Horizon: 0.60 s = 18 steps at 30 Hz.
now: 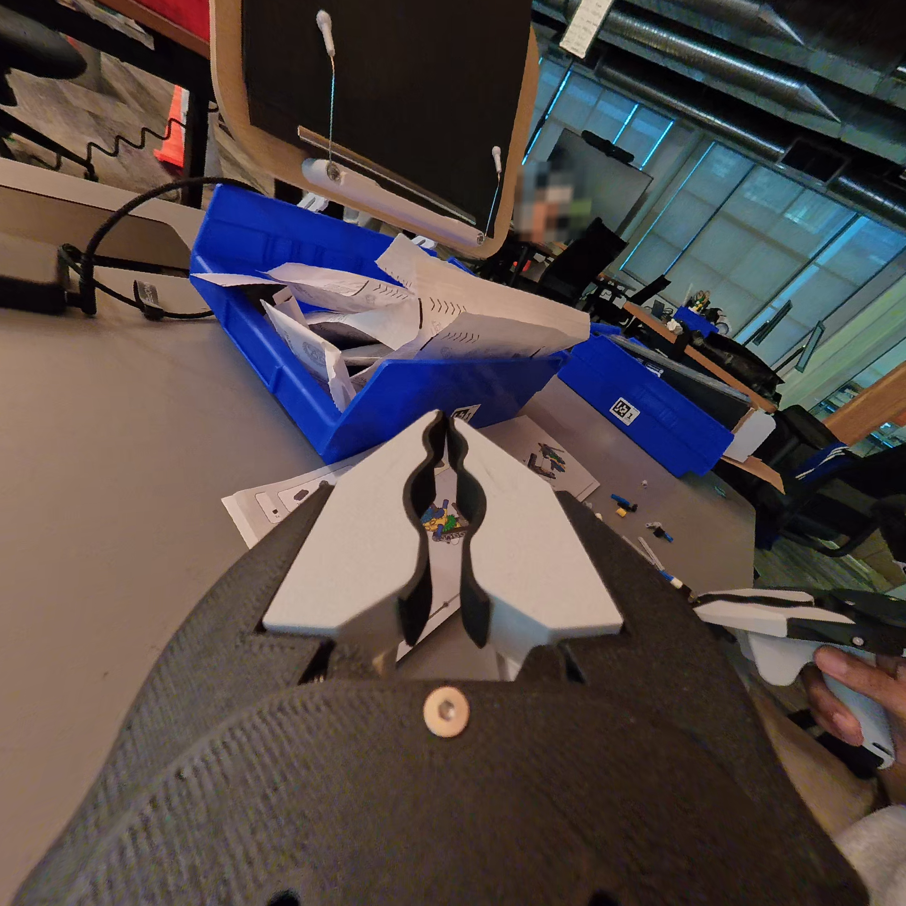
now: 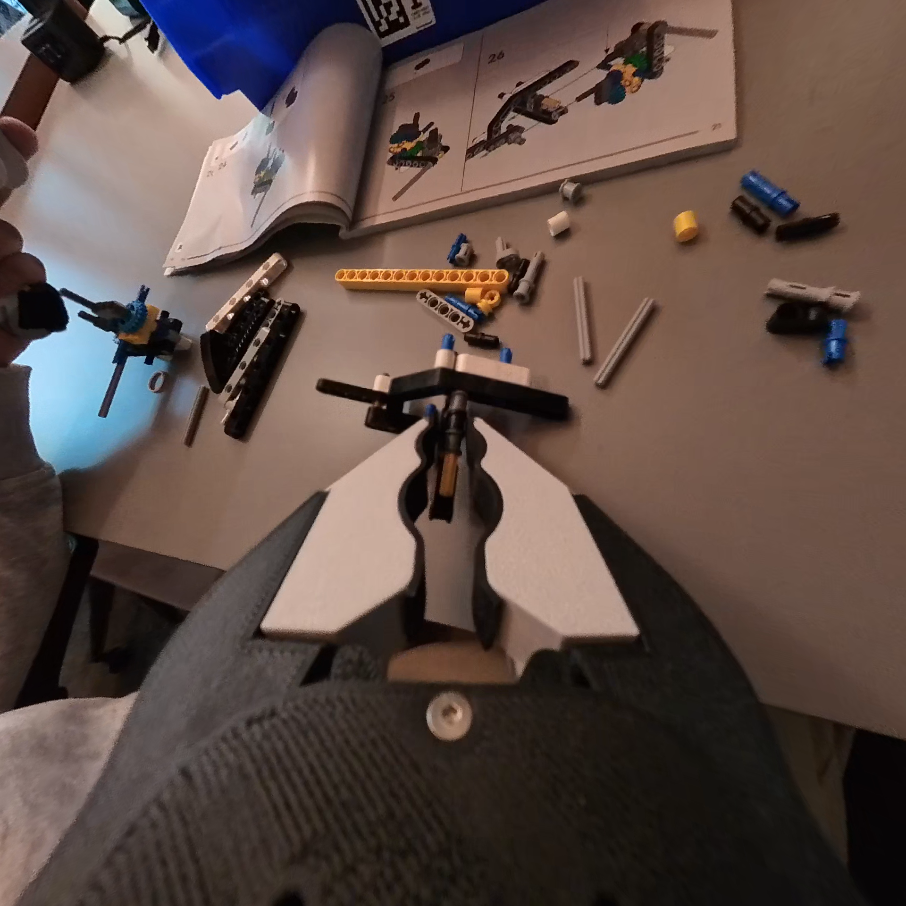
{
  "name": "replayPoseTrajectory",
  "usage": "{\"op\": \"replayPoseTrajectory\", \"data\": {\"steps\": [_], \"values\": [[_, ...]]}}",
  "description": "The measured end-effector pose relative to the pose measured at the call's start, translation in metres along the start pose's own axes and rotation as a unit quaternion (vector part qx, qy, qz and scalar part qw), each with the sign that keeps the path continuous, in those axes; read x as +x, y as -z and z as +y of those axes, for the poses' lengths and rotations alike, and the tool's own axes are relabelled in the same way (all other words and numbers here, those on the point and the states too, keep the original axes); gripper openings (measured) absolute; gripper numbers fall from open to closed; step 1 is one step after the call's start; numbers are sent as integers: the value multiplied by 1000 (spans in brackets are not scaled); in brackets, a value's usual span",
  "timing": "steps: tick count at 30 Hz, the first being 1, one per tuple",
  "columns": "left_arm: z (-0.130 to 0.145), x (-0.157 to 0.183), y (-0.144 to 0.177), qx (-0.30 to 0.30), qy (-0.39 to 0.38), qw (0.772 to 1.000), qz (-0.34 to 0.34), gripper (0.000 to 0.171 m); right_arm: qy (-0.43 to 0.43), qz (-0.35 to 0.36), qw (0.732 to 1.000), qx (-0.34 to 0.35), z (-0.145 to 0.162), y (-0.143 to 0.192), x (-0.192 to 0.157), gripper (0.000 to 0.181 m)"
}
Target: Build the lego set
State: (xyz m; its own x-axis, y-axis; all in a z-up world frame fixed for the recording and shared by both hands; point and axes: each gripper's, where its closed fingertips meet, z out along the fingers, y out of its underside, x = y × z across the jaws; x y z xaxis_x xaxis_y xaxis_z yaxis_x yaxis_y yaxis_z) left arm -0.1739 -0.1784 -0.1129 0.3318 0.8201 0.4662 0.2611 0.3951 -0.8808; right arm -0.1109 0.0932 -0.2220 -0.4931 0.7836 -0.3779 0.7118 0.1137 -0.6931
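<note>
In the right wrist view my right gripper (image 2: 448, 426) is shut on a black pin of a black-and-white lego assembly (image 2: 490, 372), which is just above the grey table (image 2: 711, 465). Loose parts lie beyond it: a long yellow beam (image 2: 421, 278), two grey axles (image 2: 625, 340), blue pins (image 2: 767, 191), a black-and-white beam assembly (image 2: 250, 353) and a blue-and-yellow gear assembly (image 2: 139, 326). The open instruction booklet (image 2: 564, 122) lies behind them. In the left wrist view my left gripper (image 1: 446, 421) is shut and empty above the booklet (image 1: 564, 461). The right gripper (image 1: 701, 608) shows at its lower right.
A blue bin (image 1: 416, 412) filled with white paper bags stands behind the booklet, with a second blue bin (image 1: 647, 407) to its right. A black cable (image 1: 98, 255) runs across the table's far left. A hand (image 2: 14, 235) is at the left edge of the right wrist view. Across from one pair of fingers to the other is roughly 30 centimetres.
</note>
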Motion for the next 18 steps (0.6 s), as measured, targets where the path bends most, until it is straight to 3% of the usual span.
{"op": "replayPoseTrajectory", "data": {"steps": [9, 18], "values": [[1, 0, -1, -2, -2, 1000, -1, 0, 3, -1, 1000, 8, -2, 2, 2, 14], [1, -1, 0, -2, -1, 1000, -2, 0, 65, -10, 998, 22, -17, 19, 9, 48]]}}
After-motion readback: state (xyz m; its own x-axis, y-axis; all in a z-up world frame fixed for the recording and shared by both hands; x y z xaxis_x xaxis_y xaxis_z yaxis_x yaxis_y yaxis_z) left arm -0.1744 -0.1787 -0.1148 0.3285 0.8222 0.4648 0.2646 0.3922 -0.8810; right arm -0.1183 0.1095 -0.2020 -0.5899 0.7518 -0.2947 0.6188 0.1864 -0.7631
